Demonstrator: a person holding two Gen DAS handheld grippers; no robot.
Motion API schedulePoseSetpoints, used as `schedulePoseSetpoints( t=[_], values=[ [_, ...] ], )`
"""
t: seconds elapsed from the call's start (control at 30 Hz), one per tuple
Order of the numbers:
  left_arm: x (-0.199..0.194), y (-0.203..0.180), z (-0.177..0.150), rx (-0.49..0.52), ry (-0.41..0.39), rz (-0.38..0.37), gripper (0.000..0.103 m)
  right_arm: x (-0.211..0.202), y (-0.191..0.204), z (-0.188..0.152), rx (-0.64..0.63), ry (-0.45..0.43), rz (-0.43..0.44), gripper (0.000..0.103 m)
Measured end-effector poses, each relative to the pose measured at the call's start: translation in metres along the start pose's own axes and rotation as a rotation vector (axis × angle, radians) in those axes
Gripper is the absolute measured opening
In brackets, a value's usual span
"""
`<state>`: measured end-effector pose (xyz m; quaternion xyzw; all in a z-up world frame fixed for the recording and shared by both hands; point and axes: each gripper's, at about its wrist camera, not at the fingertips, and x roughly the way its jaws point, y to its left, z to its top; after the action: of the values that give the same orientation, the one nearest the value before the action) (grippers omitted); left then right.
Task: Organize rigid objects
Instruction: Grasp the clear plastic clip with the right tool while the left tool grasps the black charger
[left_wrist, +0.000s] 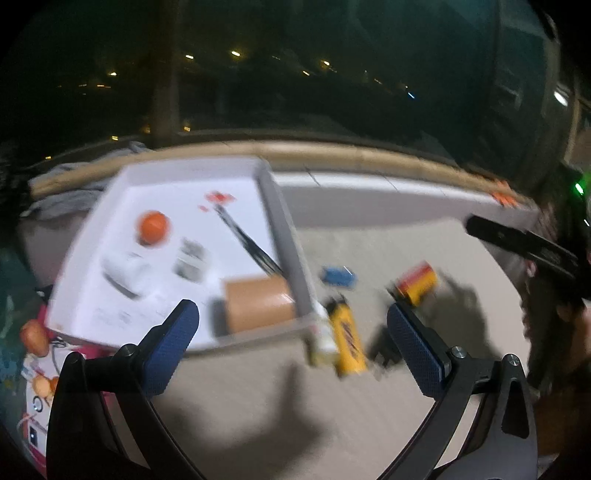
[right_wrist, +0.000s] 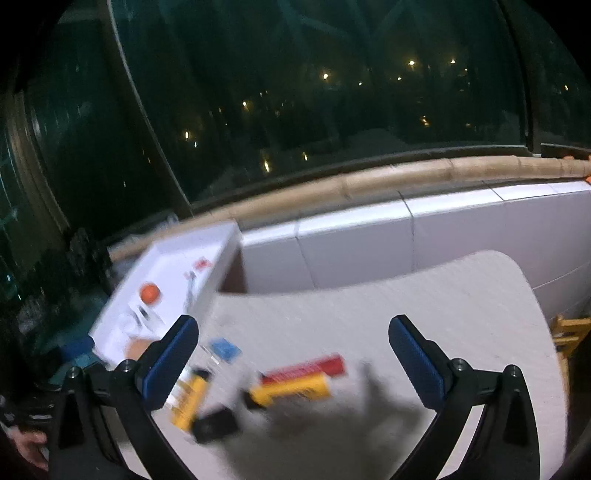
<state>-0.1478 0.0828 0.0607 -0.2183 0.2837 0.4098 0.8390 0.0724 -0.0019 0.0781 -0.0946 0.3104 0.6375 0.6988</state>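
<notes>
Night window behind, both views motion-blurred. Far left, a shallow white cardboard tray (left_wrist: 284, 221) sits on the pale grey tabletop (left_wrist: 369, 243), already holding a small orange ball (left_wrist: 153, 226), a brown cardboard roll (left_wrist: 258, 304) against its near wall, a thin black rod (left_wrist: 243, 236), and blurred white and grey pieces I cannot name. Just outside the tray's near corner lies a yellow tube with a black cap (left_wrist: 347, 338), touching a pale stick beside it; it looks rigid, light and smooth, so best taken across its middle, short way. Behind it, a small flat blue block (left_wrist: 338, 276); low profile, awkward to pinch. Further right, a red-and-yellow carton (left_wrist: 417, 282) and a second yellow tube (right_wrist: 291, 391) lying against it, plus a small black piece (right_wrist: 214, 426) near the first tube. Left gripper (left_wrist: 291, 339) spread wide, empty, hovering over the tray corner; the tray wall crowds its approach. Right gripper (right_wrist: 291, 354) likewise spread, empty, above the loose items.
</notes>
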Motion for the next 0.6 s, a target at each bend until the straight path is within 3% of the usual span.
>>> schedulePoseSetpoints(
  t=[0.17,0.4,0.47,0.53,0.6],
  values=[
    [0.018,-0.029,-0.016,0.060,0.075,-0.051,0.103,0.011,-0.023,-0.014,-0.018,0.078,-0.052,0.103],
    [0.035,-0.052,-0.013,0.125,0.112,-0.101,0.102,0.018,-0.026,-0.018,-0.050,0.121,-0.037,0.103],
    [0.039,-0.060,-0.012,0.154,0.115,-0.106,0.095,0.018,-0.031,-0.018,-0.042,0.128,-0.032,0.102],
    [0.043,-0.065,-0.012,0.176,0.131,-0.111,0.075,0.016,-0.032,-0.021,-0.061,0.138,-0.001,0.093],
    [0.051,-0.068,-0.013,0.197,0.154,-0.108,0.066,0.015,-0.026,-0.027,-0.129,0.153,0.019,0.088]
  ],
)
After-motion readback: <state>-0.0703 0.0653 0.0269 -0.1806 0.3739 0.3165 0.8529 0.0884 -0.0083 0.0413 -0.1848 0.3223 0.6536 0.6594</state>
